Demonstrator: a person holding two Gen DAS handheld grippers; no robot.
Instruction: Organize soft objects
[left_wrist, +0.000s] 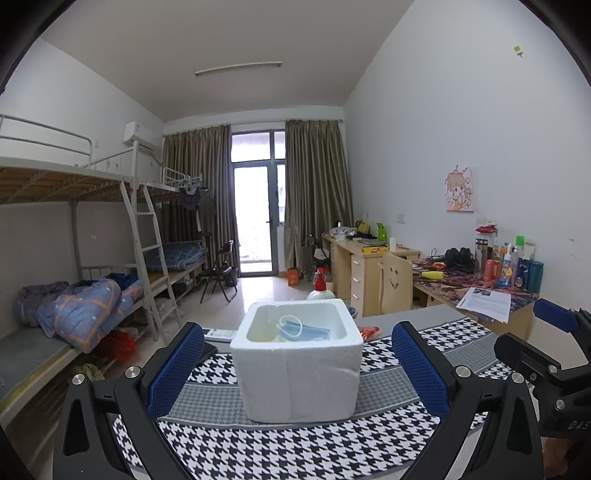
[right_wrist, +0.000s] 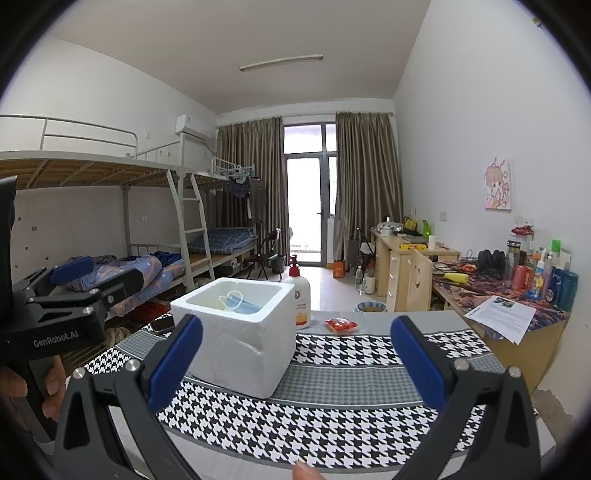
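A white foam box (left_wrist: 297, 363) stands on the houndstooth cloth (left_wrist: 258, 450); it also shows in the right wrist view (right_wrist: 236, 339). Blue face masks (left_wrist: 301, 329) lie inside it, also seen in the right wrist view (right_wrist: 240, 304). My left gripper (left_wrist: 297, 369) is open and empty, its blue pads either side of the box's near face, a little short of it. My right gripper (right_wrist: 295, 363) is open and empty, to the right of the box and above the cloth. A small red packet (right_wrist: 340, 325) lies on the cloth behind the box.
A lotion pump bottle (right_wrist: 300, 295) stands just behind the box. A dark phone (right_wrist: 164, 323) lies at the table's left edge. A cluttered desk (right_wrist: 517, 295) with bottles and papers is at the right. Bunk beds (right_wrist: 110, 266) line the left wall.
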